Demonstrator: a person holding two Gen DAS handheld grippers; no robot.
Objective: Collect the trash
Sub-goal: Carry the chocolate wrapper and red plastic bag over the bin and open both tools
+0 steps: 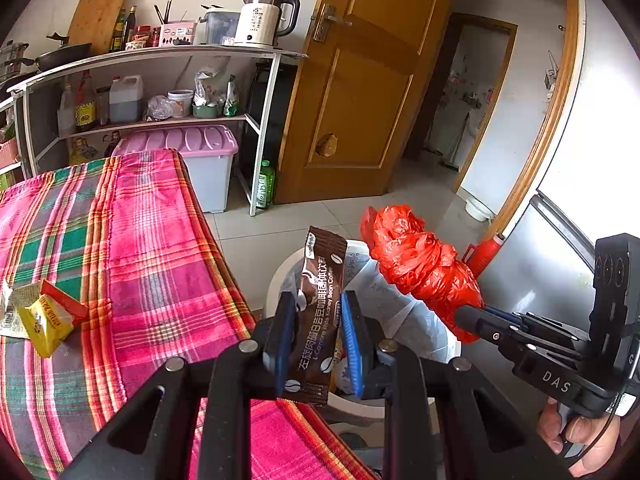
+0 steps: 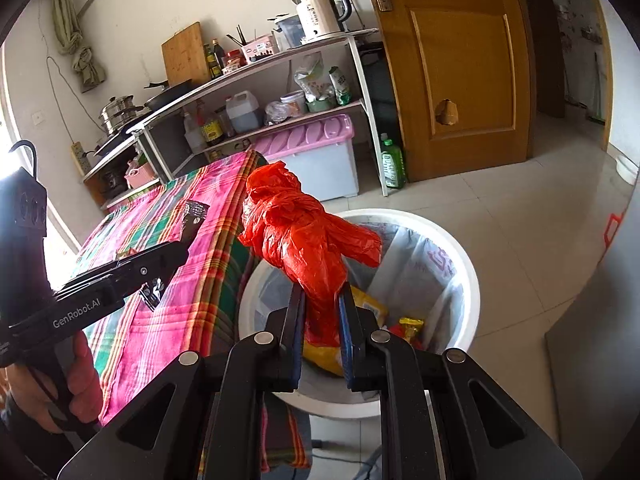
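My left gripper [image 1: 318, 320] is shut on a brown coffee sachet [image 1: 320, 312], held upright past the table's edge, above the white trash bin [image 1: 276, 276]. My right gripper [image 2: 322, 316] is shut on a crumpled red plastic bag [image 2: 308, 236], which hangs over the white trash bin [image 2: 468, 268]. The bin has a clear liner and holds yellow and red wrappers [image 2: 410, 326]. In the left wrist view the red plastic bag [image 1: 420, 264] sits right of the sachet, with the right gripper [image 1: 468, 318] behind it. A yellow and red wrapper [image 1: 50, 318] lies on the plaid tablecloth [image 1: 152, 264].
A white shelf rack [image 1: 264, 128] with a kettle [image 1: 266, 18], bottles and a pink-lidded storage box [image 1: 200, 160] stands behind the table. A green bottle [image 1: 265, 184] sits on the tiled floor by the open wooden door [image 1: 360, 92]. A metal cabinet [image 1: 532, 264] is at the right.
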